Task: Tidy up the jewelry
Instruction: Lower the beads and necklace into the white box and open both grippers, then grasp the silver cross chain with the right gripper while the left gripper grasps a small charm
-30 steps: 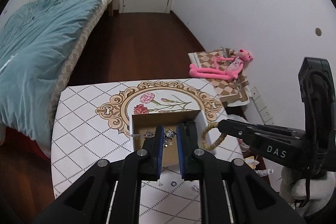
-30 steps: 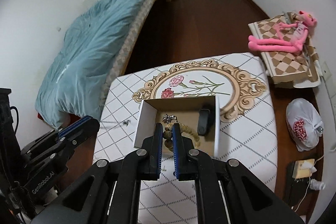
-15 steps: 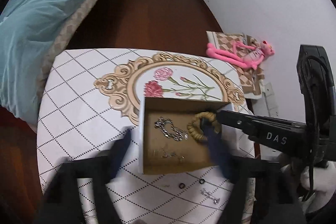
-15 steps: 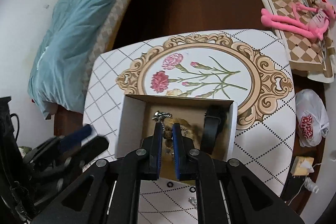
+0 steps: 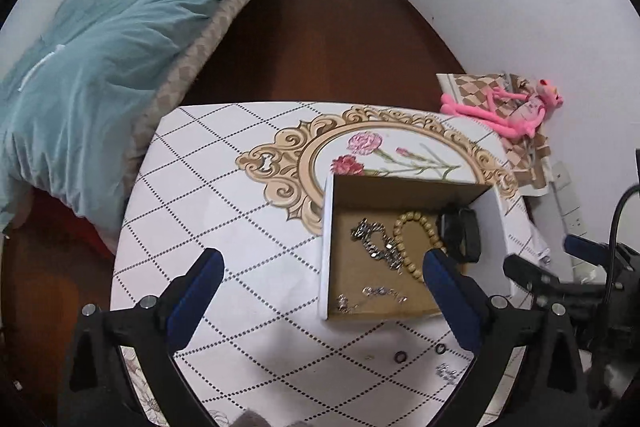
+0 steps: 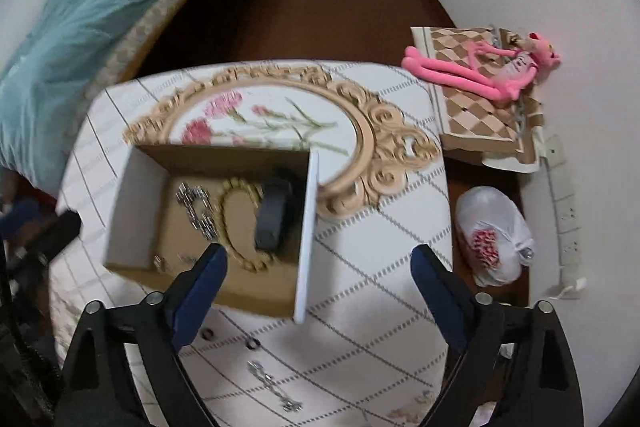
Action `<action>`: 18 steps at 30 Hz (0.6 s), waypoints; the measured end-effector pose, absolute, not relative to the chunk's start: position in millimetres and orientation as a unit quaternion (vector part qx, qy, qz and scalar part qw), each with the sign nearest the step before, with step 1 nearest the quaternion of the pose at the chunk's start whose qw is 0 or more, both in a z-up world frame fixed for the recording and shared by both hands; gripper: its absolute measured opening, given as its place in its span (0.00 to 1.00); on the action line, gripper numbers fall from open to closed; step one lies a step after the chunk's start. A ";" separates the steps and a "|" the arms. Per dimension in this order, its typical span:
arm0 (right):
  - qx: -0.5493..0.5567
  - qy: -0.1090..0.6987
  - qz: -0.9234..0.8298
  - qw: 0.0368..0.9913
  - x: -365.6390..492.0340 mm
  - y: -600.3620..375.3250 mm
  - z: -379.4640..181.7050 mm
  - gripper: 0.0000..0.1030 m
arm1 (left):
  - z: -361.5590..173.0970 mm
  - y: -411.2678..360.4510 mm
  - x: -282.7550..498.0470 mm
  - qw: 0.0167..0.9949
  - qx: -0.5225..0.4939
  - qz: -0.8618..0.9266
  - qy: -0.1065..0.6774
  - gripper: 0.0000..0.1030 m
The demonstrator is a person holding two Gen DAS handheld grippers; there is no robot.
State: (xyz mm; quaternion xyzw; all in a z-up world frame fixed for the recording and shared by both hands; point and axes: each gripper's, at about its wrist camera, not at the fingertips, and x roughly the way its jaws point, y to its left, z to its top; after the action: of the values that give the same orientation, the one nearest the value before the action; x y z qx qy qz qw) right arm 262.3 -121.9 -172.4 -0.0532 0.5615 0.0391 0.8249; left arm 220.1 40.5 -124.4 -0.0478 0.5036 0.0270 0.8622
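Observation:
An open cardboard box [image 5: 329, 227] [image 6: 304, 227] sits on the patterned table. Inside lie a wooden bead bracelet [image 5: 412, 243] [image 6: 240, 223], a silver chain [image 5: 376, 247] [image 6: 196, 207], a black band [image 5: 460, 235] [image 6: 272, 215] and small silver pieces [image 5: 380, 293]. Two small dark rings [image 5: 400, 357] [image 6: 251, 343] and a silver earring [image 5: 446, 371] [image 6: 276, 389] lie on the table in front of the box. My left gripper [image 5: 320, 271] is open and empty, above the table left of the box. My right gripper [image 6: 318, 263] is open and empty, above the box's right wall.
The white diamond-print table [image 5: 208, 195] has a gold floral frame print [image 5: 380, 143]. A bed with a teal duvet [image 5: 100, 47] stands left. A pink plush toy [image 6: 480, 67] on a checked box and a white plastic bag [image 6: 496, 235] lie on the floor at right.
Both grippers opened. The right gripper let go of the bead bracelet into the box and drew back to the right. The left gripper opened and pulled back left.

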 end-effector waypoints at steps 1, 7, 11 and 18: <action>-0.056 0.560 0.034 0.826 257.4 -122.1 -175.6 0.97 | -125.8 39.1 218.3 0.862 -0.044 0.029 0.504 0.99; -0.048 0.551 0.019 0.833 238.5 -123.5 -182.7 0.97 | -129.0 34.4 204.0 0.864 -0.029 0.039 0.500 0.99; -0.044 0.536 0.015 0.843 225.1 -122.8 -172.3 0.97 | -122.3 32.0 191.5 0.866 -0.018 0.046 0.497 0.99; -0.046 0.489 0.000 0.871 191.8 -125.5 -132.6 0.97 | -98.5 31.3 163.2 0.876 -0.016 0.063 0.478 0.99</action>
State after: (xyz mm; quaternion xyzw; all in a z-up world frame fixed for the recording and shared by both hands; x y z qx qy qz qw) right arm 191.8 -125.5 -132.6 -0.0457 0.4893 0.0005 0.8709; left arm 163.2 31.3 -98.5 -0.0165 0.4776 0.0626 0.8762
